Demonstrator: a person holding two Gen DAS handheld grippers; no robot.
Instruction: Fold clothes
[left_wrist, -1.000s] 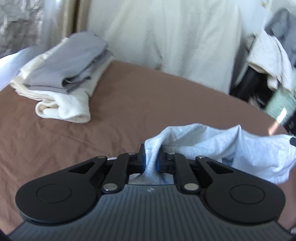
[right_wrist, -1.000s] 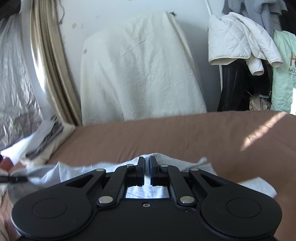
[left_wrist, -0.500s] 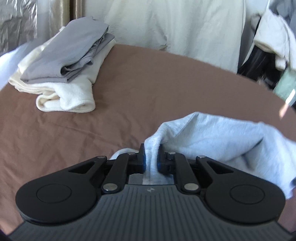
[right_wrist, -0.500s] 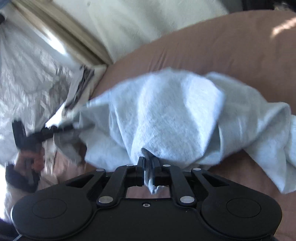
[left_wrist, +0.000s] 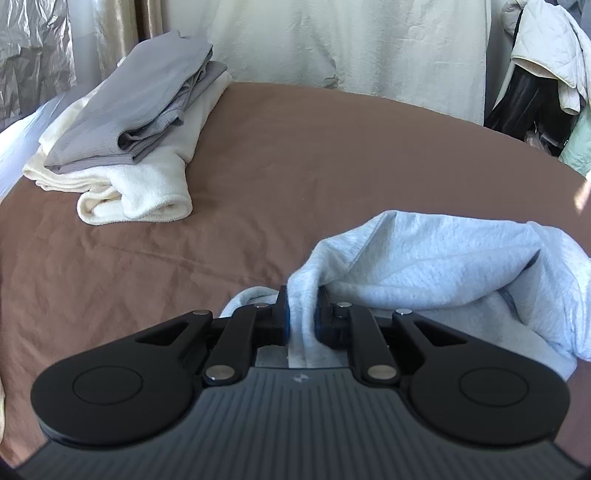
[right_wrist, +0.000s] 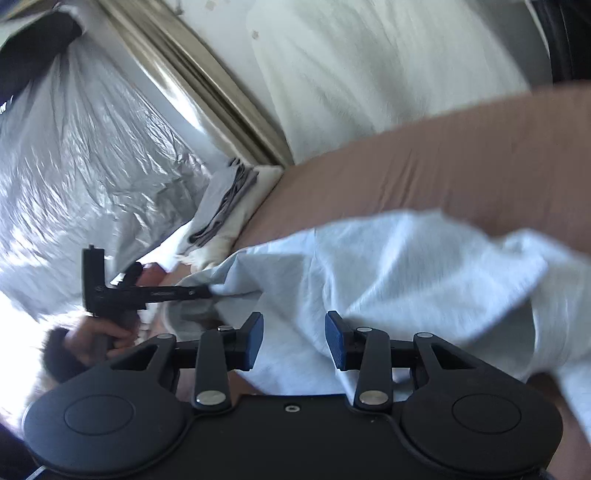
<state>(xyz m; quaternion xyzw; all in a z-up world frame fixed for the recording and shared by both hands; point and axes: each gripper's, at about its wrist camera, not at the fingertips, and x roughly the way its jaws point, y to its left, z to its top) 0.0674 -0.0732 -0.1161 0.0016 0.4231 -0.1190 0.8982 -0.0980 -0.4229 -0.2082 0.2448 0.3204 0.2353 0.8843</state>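
- On the brown bed (left_wrist: 295, 155), a rumpled blue top (left_wrist: 443, 258) is bunched, partly lifted.
- Left gripper (left_wrist: 302, 317) is clamped on its edge; right gripper (right_wrist: 294, 338) is spread, holding nothing.
- A fresh edge should be pinched and the cloth pulled flat before any fold.
- Folded stack (left_wrist: 125, 122) lies well apart.

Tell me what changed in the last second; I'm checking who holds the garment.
The right gripper opened and let go of the light blue garment, which now lies loose in front of it. The left gripper stays shut on the garment; the folded stack has not moved.
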